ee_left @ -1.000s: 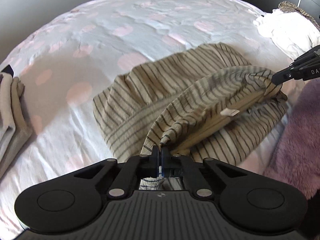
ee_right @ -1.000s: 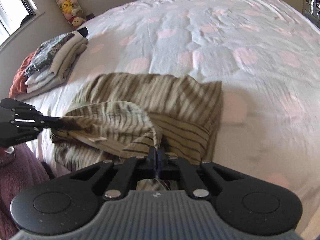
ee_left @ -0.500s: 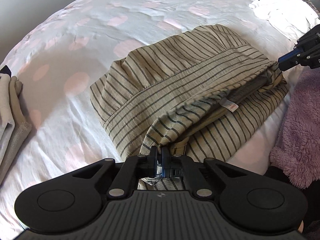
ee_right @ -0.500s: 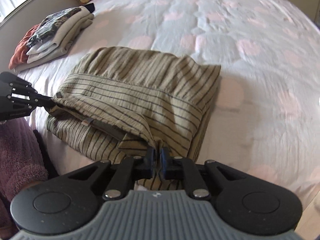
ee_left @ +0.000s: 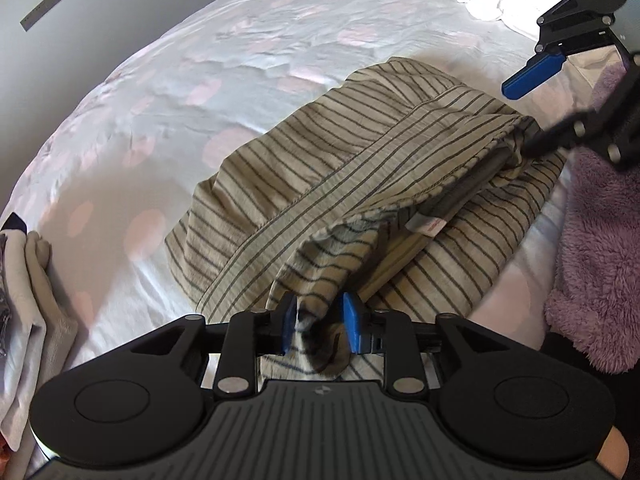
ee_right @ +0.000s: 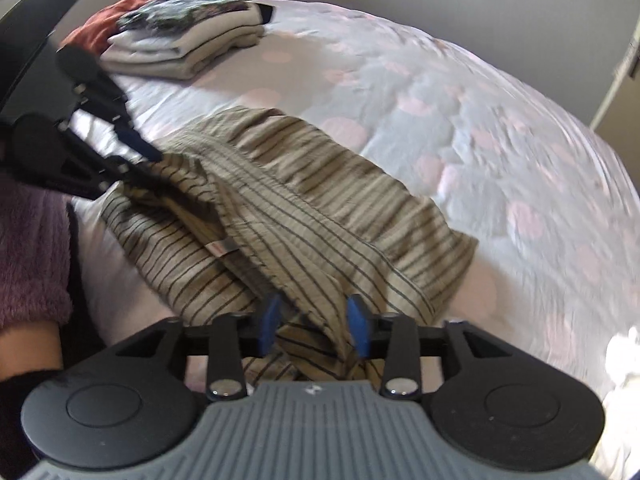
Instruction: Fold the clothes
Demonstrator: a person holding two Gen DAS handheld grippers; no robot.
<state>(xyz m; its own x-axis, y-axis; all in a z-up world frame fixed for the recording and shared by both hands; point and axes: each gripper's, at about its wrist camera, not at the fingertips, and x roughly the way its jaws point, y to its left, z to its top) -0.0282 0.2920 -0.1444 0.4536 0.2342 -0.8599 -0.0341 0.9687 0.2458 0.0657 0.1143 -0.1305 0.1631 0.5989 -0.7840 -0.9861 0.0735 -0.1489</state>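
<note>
Left tongs (ee_left: 318, 322) released | right tongs (ee_right: 314, 324) released | striped garment (ee_left: 360, 208) folded double on bedspread (ee_left: 200, 80)

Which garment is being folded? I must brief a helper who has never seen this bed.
On the pink-dotted bedspread, look between the two open grippers. The striped garment lies there, beige with thin dark lines, unlike the fluffy purple fabric beside it.

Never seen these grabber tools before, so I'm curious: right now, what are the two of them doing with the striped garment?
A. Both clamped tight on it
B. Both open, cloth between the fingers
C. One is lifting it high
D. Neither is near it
B: the left gripper and right gripper each show blue fingers spread apart, with the striped garment lying loose between them on the bed.
</note>
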